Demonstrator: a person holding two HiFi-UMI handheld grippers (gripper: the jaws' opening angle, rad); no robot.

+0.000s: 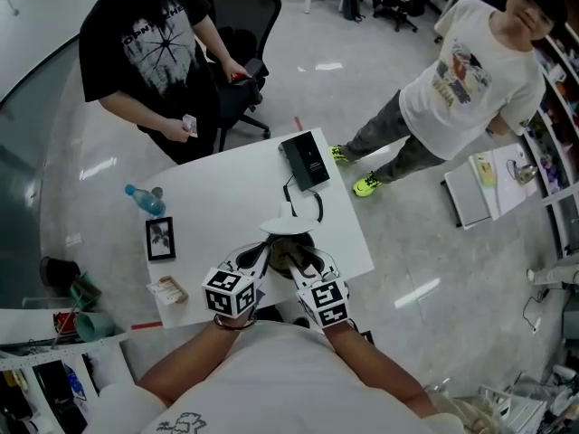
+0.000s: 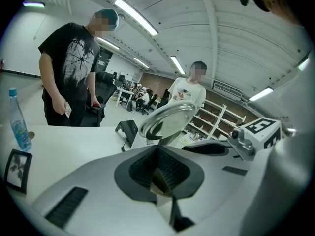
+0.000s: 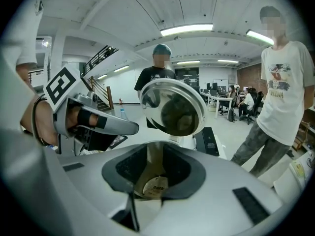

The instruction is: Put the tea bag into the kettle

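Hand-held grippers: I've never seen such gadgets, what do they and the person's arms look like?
The left hand-held gripper and the right hand-held gripper each have a smooth light-grey shell tapering to two jaws lined with dark ribbed pads. Each carries a white cube with black square markers. No cables show. The person wears a light short-sleeved shirt and a dark band on the left wrist.

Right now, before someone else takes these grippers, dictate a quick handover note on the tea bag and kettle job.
Left gripper: shut on a tan paper piece, close beside the kettle.
Right gripper: jaws apart above the kettle's mouth, tea bag low between them, pads not pressing it.
Lid: flipped open.
Done: bag brought to the opening.
Left: confirm it has dropped inside; I cannot tell from here.
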